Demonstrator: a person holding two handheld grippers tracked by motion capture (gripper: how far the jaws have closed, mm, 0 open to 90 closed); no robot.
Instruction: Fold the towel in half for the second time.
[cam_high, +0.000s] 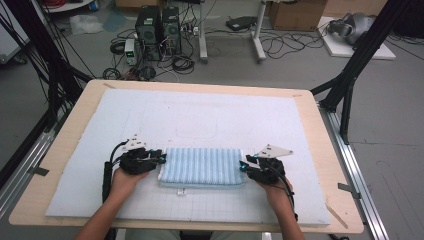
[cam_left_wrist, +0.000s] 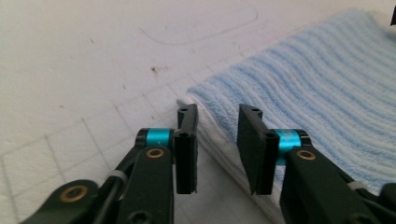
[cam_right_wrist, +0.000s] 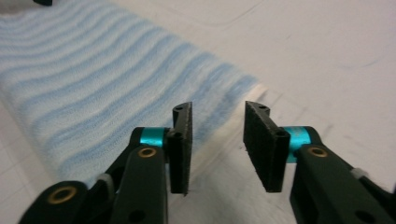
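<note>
A folded towel with light blue and white stripes lies flat on the near middle of the white mat. My left gripper sits at the towel's left end. In the left gripper view the towel has its white folded edge in the gap of that gripper, whose pads stand apart from the cloth. My right gripper is at the towel's right end. In the right gripper view its jaws are open over the mat beside the corner of the towel.
The mat covers most of a wooden table. A small white tag pokes out at the towel's near edge. Beyond the table, computer towers, cables and black frame legs stand on the floor.
</note>
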